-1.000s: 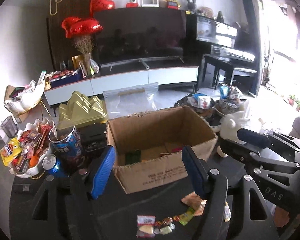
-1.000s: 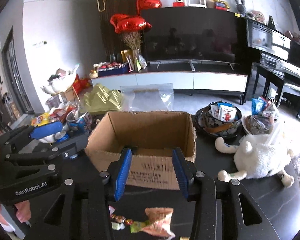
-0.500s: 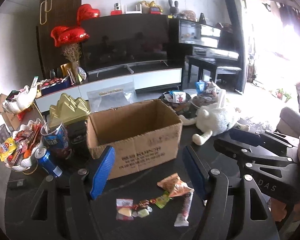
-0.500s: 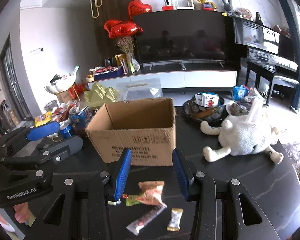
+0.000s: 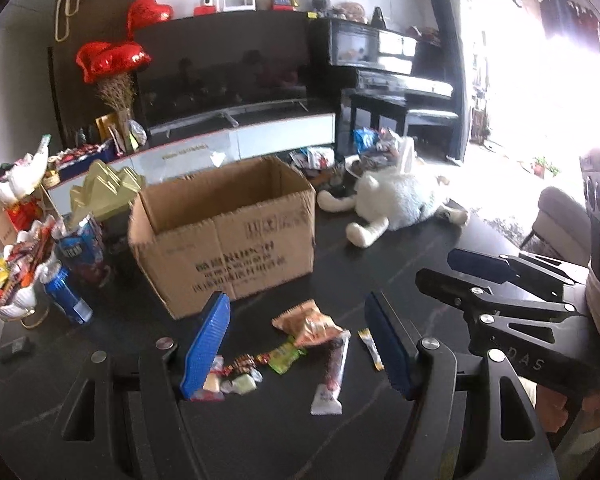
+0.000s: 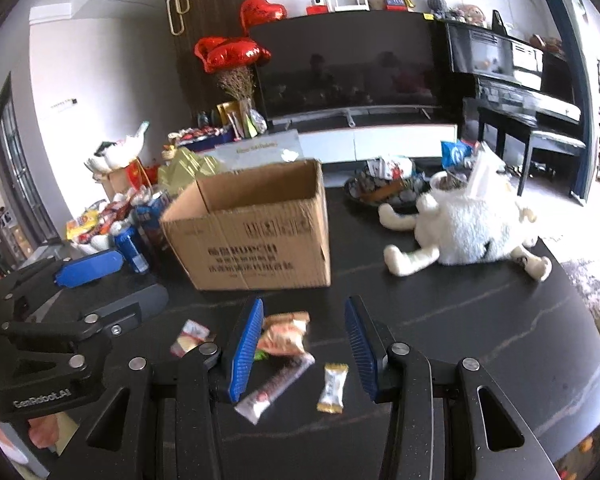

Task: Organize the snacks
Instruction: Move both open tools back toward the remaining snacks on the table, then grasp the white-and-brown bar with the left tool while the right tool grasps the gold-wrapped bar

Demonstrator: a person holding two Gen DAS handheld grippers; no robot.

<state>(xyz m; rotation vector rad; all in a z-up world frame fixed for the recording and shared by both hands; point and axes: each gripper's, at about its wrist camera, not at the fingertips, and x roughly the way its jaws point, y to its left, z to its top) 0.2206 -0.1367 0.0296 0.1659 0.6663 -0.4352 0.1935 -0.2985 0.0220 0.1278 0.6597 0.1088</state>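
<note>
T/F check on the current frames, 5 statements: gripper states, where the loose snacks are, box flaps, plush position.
1. Both grippers are open and hold nothing. True: left gripper and right gripper have spread jaws with only table between them.
2. The loose snacks lie inside the cardboard box. False: the orange snack bag, long bar and small gold-ended candy lie on the black table in front of the cardboard box.
3. The box is closed. False: its top is open.
4. The white plush toy lies to the right of the box. True.
5. The blue can stands to the right of the box. False: it is on the left.
</note>
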